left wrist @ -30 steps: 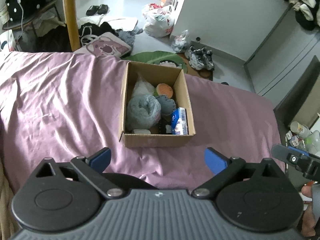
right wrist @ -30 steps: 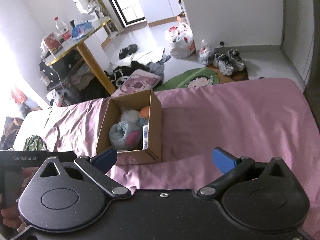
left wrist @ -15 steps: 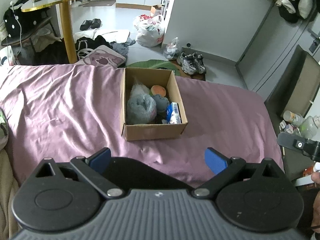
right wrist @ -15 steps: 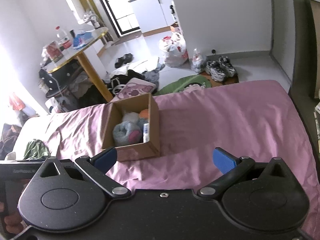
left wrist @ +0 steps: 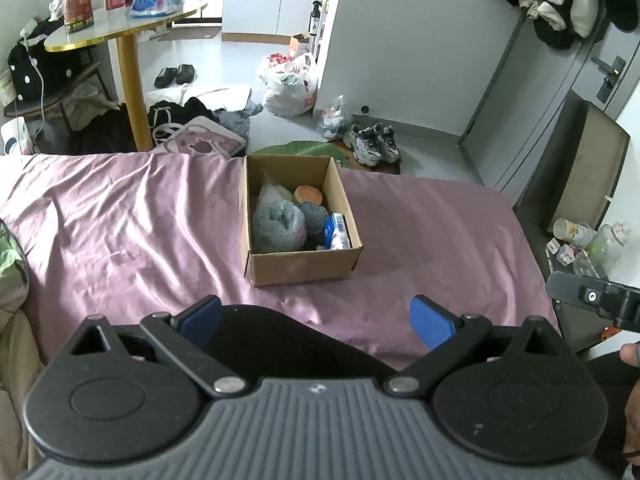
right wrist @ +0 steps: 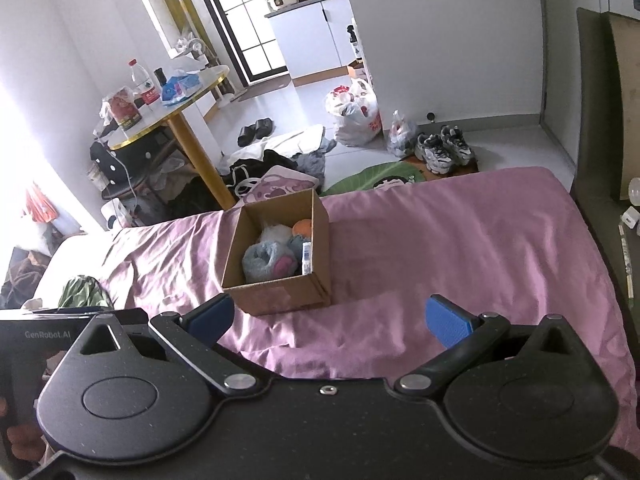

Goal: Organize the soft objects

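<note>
**Soft things boxed on the bed, both grippers held back with jaws spread**

A purple sheet (left wrist: 120, 220) covers the bed and fills most of both views, creased on its left half and smoother on the right. Its far edge runs along the floor side, where a green mat (right wrist: 384, 178) and a pair of sneakers (left wrist: 374, 146) lie just beyond it; its right edge drops off beside a dark chair (left wrist: 576, 168). Wide bare stretches of sheet lie on either side of the cardboard box (left wrist: 304, 268), and another bare strip separates the box from the grippers.

The box stands open-topped near the far edge of the bed, roughly midway across. Inside it, a grey plush bundle (left wrist: 278, 222) takes up the near left part, a white fluffy item (right wrist: 274, 232) sits behind it, an orange soft ball (left wrist: 308, 194) rests at the back, and a blue-and-white packet (left wrist: 336, 232) stands against the right wall.

The left gripper (left wrist: 316, 316) hovers over the near edge of the sheet, its blue pads (left wrist: 432, 320) wide apart and empty. The right gripper (right wrist: 330, 320) is likewise spread, gripping nothing, well short of the box
</note>
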### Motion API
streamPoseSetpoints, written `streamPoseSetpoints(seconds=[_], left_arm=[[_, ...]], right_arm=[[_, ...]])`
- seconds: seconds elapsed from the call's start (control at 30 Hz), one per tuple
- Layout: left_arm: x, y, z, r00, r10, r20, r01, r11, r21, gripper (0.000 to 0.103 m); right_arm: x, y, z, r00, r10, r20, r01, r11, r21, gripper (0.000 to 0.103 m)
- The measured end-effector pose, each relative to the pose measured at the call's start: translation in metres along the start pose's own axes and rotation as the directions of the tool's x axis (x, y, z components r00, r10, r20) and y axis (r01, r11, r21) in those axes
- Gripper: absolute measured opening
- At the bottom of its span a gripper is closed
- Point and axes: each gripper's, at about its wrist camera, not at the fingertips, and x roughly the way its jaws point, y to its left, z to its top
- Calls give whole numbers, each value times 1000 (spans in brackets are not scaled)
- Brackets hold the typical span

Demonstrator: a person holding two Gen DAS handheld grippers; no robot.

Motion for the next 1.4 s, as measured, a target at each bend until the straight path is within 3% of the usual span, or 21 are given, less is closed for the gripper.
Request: streamPoseSetpoints(seconds=[0.57,0.8,1.4], left_arm=[[-27,-15,-14,997,4,72,-9,998,61,100],[-32,-16,-21,997,-6,78,3,999,37,100],[-35,-32,-30,994,32,109,-43,994,102,100]], right_arm=[[-37,-1,-16,999,-1,47,3,1000,-31,103],[-40,0,-22,998,-6,56,8,999,-38,103],[-49,1,-26,998,17,67,-13,998,-65,103]])
